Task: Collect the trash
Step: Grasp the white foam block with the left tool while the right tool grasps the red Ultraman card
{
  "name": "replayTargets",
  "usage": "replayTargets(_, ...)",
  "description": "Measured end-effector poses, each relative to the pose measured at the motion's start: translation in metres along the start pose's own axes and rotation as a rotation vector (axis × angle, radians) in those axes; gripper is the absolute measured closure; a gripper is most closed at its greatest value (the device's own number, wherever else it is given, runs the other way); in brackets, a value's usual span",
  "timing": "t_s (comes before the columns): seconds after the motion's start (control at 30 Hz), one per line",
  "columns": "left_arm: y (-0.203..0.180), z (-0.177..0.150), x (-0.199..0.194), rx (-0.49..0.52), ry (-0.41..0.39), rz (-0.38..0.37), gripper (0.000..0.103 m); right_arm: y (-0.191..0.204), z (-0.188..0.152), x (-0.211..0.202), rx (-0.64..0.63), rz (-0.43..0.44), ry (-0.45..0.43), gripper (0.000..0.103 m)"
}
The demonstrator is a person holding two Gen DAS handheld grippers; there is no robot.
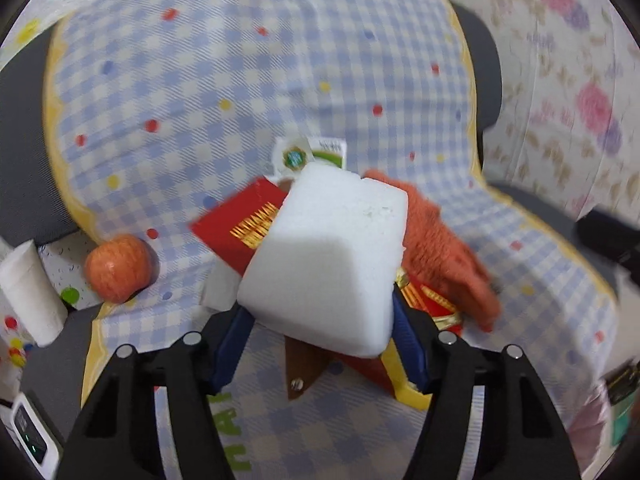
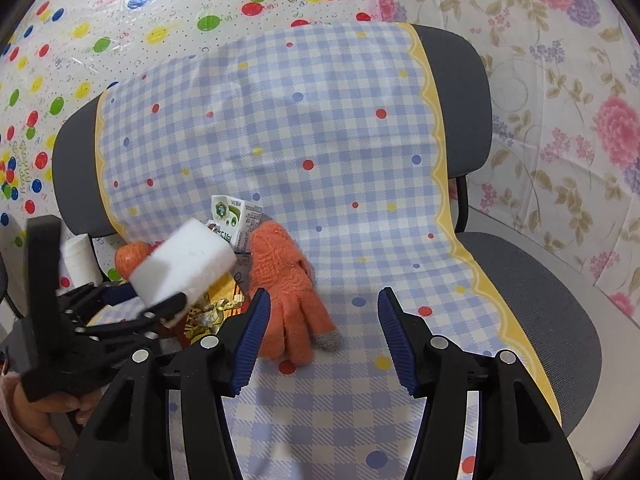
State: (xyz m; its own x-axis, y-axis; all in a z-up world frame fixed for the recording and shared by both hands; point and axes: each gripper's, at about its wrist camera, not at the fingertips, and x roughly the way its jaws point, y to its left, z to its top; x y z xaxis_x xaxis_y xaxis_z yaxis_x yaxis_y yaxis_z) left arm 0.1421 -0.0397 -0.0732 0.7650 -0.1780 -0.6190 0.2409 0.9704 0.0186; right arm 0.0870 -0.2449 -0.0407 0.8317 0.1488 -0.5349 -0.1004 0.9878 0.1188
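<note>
My left gripper (image 1: 320,340) is shut on a white foam block (image 1: 326,260) and holds it above the chair seat; the block also shows in the right wrist view (image 2: 184,264), with the left gripper (image 2: 160,312) under it. Beneath it lie a red and gold wrapper (image 1: 240,224), a small milk carton (image 2: 236,220) and an orange knit glove (image 2: 288,284). My right gripper (image 2: 322,336) is open and empty, just right of the glove's fingers.
A blue checked cloth (image 2: 320,140) covers the grey office chair (image 2: 472,92). An orange apple (image 1: 118,268) and a white paper roll (image 1: 28,292) sit at the seat's left edge. Patterned sheets hang behind.
</note>
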Motion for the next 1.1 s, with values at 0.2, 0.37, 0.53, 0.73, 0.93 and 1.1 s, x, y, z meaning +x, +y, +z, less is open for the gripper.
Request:
replayTargets(0.2,0.035,-0.003,-0.045,-0.121,-0.074,0.036,0.040,0.015,-0.003,0.008,-0.018,0.036,0.022,0.046)
replayTargets(0.37,0.066,-0.014,-0.059,-0.193,-0.087,0.115,0.039,0.044,-0.009,0.026,-0.057,0.074,0.063,0.045)
replayTargets(0.53,0.089,-0.027,-0.053,-0.247,-0.054,0.118,0.039,0.084,-0.018,0.047,-0.128,0.099,0.106,0.039)
replayTargets(0.73,0.097,-0.037,-0.047,-0.267,-0.032,0.087,0.039,0.121,-0.033,0.072,-0.247,0.064,0.181,0.038)
replayTargets(0.93,0.099,-0.038,-0.043,-0.280,-0.034,0.065,0.039,0.137,-0.039,0.088,-0.326,0.015,0.218,0.038)
replayTargets(1.1,0.102,-0.039,-0.041,-0.298,-0.028,0.063,0.039,0.156,-0.043,0.098,-0.429,-0.059,0.207,0.043)
